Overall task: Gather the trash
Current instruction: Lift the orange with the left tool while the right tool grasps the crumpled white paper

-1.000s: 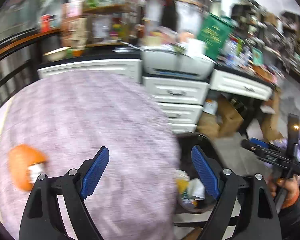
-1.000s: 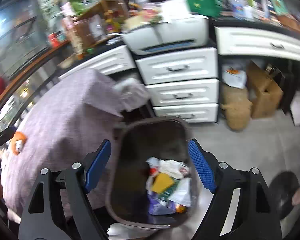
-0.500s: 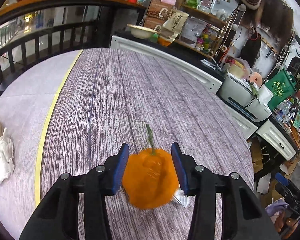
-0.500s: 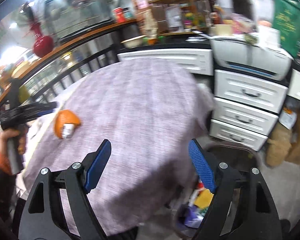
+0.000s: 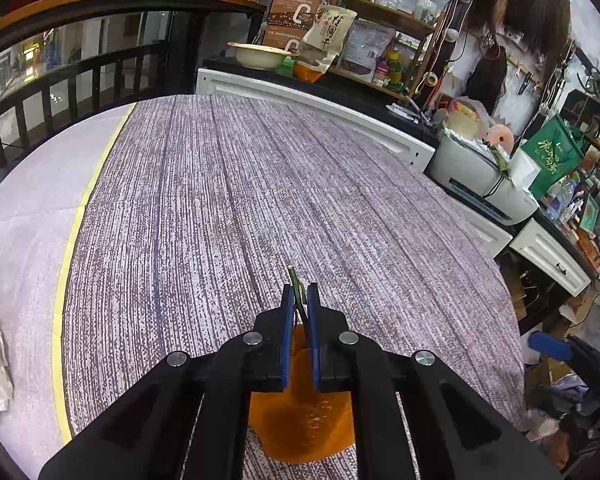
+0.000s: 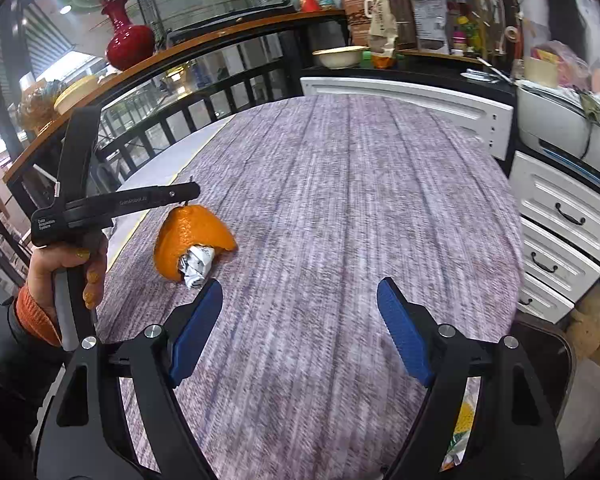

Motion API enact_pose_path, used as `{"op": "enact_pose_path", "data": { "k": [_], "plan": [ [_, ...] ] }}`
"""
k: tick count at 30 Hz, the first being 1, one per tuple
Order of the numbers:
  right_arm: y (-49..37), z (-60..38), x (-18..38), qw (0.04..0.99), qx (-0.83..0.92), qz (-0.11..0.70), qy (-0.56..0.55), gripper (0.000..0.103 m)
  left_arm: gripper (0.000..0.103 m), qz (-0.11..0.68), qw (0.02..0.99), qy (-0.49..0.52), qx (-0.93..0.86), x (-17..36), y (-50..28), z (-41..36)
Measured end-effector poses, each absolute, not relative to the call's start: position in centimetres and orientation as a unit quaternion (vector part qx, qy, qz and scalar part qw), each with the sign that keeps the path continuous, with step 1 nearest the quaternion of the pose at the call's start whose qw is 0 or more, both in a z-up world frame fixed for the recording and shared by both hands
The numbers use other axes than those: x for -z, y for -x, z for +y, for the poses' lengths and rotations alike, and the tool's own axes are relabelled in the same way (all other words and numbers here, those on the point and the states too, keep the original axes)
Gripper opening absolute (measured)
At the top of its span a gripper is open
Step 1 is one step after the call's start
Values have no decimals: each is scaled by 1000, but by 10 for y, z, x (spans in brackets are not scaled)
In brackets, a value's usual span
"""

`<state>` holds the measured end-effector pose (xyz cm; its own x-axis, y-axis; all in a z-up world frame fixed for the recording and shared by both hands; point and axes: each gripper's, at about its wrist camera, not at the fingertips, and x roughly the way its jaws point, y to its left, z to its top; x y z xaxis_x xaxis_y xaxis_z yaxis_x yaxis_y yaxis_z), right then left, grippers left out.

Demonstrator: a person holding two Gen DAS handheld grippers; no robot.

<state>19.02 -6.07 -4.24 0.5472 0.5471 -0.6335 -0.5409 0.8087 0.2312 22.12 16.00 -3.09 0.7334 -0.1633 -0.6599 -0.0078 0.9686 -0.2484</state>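
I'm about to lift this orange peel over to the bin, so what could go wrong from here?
1. The left tool pinches only the thin green stem of the orange peel; the stem could snap or slip, dropping the peel.
2. A crumpled paper wad sits loosely in the peel's open side and may fall onto the tablecloth during the lift.
3. The bin is beyond the table's far edge, so it's a long carry.

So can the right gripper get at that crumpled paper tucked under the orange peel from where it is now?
Probably yes. The right gripper is open, and the crumpled paper pokes out of the orange peel on its near side, with bare tablecloth between. The left gripper pinches only the peel's stem from above.
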Motion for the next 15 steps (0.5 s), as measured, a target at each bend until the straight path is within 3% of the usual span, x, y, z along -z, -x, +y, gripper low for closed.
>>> {"op": "enact_pose_path", "data": {
  "k": [15],
  "plan": [
    [-206, 22, 51, 853, -365, 370, 43, 74, 6, 284, 949, 108, 80, -29, -200, 151]
  ]
}}
